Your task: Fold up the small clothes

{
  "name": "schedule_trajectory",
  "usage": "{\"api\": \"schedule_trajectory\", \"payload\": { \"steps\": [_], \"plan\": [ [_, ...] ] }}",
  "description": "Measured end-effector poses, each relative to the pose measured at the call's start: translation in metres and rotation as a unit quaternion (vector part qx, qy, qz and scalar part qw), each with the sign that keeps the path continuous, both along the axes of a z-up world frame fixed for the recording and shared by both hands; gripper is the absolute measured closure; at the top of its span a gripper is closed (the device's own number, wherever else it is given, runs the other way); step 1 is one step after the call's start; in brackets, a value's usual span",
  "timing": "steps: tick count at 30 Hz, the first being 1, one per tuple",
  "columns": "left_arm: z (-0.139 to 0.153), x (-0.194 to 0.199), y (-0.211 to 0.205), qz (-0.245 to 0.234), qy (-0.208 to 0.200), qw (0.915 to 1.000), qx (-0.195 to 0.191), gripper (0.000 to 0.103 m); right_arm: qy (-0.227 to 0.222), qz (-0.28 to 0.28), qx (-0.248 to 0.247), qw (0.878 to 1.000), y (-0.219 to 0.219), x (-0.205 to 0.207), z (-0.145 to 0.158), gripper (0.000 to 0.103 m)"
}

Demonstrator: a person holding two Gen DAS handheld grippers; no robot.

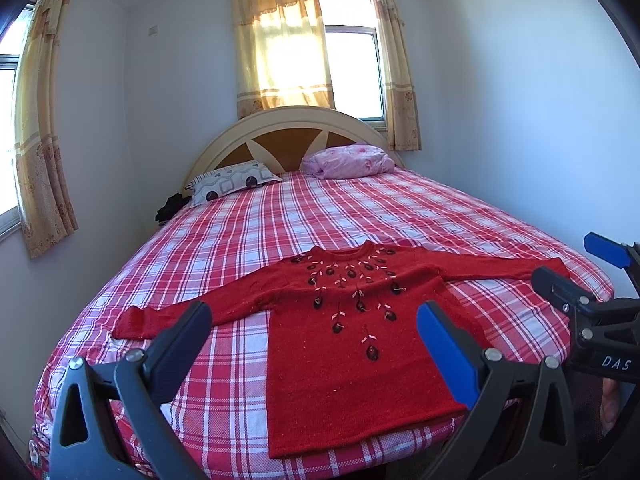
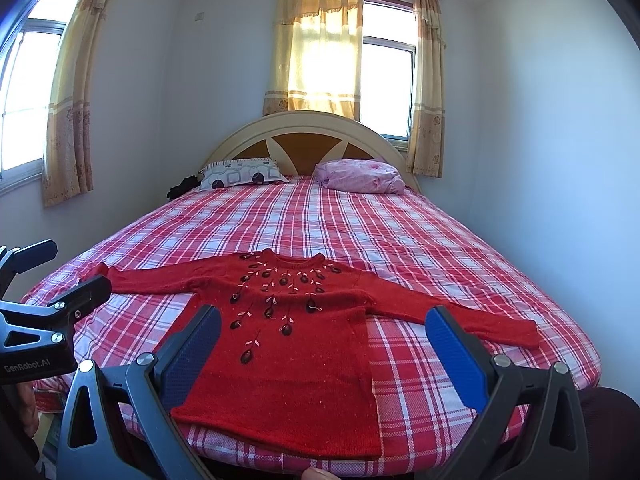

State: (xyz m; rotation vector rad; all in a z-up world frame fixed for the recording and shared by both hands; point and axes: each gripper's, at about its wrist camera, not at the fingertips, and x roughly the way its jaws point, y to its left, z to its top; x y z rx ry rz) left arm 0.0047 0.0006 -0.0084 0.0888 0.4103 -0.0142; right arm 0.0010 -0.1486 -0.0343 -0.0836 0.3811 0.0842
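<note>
A small red knitted sweater [image 1: 352,344] [image 2: 288,352] with dark embroidered flowers lies flat, front up, on the near end of the bed, both sleeves spread out sideways and its hem toward me. My left gripper [image 1: 316,332] hovers open above the bed's near edge, nothing between its fingers. My right gripper [image 2: 324,340] is likewise open and empty, held off the near edge. In the left wrist view the right gripper [image 1: 576,264] shows at the right edge; in the right wrist view the left gripper [image 2: 60,272] shows at the left edge. Neither touches the sweater.
The bed [image 1: 360,216] carries a red and white checked sheet. A patterned pillow [image 1: 232,184] and a pink bundle [image 1: 348,162] lie by the headboard [image 1: 280,136]. Walls stand close on both sides, with curtained windows behind and to the left.
</note>
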Motion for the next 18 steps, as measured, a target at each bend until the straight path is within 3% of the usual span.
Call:
{"api": "schedule_trajectory", "payload": {
  "steps": [18],
  "plan": [
    [-0.051, 0.042, -0.008, -0.002, 0.071, 0.9975, 0.004, 0.0, 0.086, -0.02, -0.006, 0.996, -0.018, 0.055, -0.06, 0.001]
  ]
}}
